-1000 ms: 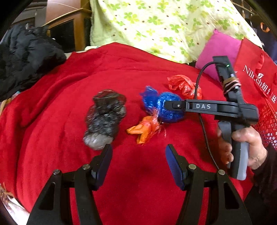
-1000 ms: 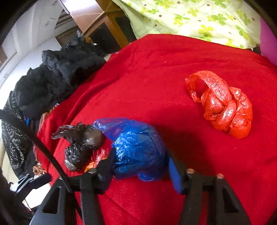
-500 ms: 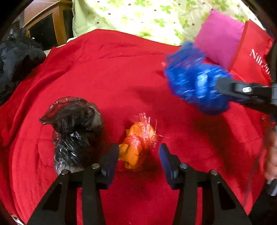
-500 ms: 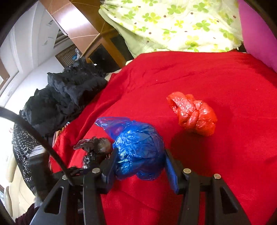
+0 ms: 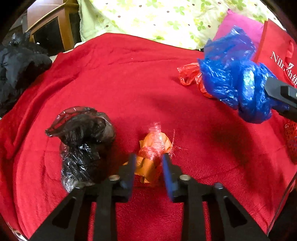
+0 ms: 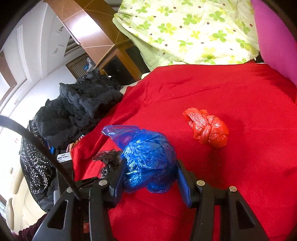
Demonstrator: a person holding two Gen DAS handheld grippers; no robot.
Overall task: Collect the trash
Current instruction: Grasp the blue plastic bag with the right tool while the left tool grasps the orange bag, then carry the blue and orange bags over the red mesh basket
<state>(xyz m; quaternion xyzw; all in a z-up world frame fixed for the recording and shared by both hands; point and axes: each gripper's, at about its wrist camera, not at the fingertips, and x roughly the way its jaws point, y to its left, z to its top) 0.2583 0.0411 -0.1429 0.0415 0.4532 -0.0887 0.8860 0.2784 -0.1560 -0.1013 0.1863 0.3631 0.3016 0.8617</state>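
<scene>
Several wads of plastic trash lie on a red blanket (image 5: 120, 77). My left gripper (image 5: 149, 166) is shut on the orange wad (image 5: 154, 146), which rests on the blanket. A black plastic wad (image 5: 83, 140) lies just left of it. My right gripper (image 6: 150, 172) is shut on the blue plastic wad (image 6: 148, 157) and holds it above the blanket; it also shows in the left wrist view (image 5: 235, 77), raised at the right. A red plastic wad (image 6: 207, 128) lies on the blanket beyond it and shows partly behind the blue wad in the left wrist view (image 5: 189, 74).
A red shopping bag (image 5: 278, 48) stands at the right edge, with a pink cushion (image 5: 239, 27) beside it. A flowered green quilt (image 5: 157, 16) lies at the back. Black clothes (image 6: 78, 109) are heaped off the blanket's left side, near a wooden cabinet (image 5: 53, 29).
My left gripper moved forward and closed on the orange wad. My right gripper lifted the blue wad off the blanket and carried it up and to the right.
</scene>
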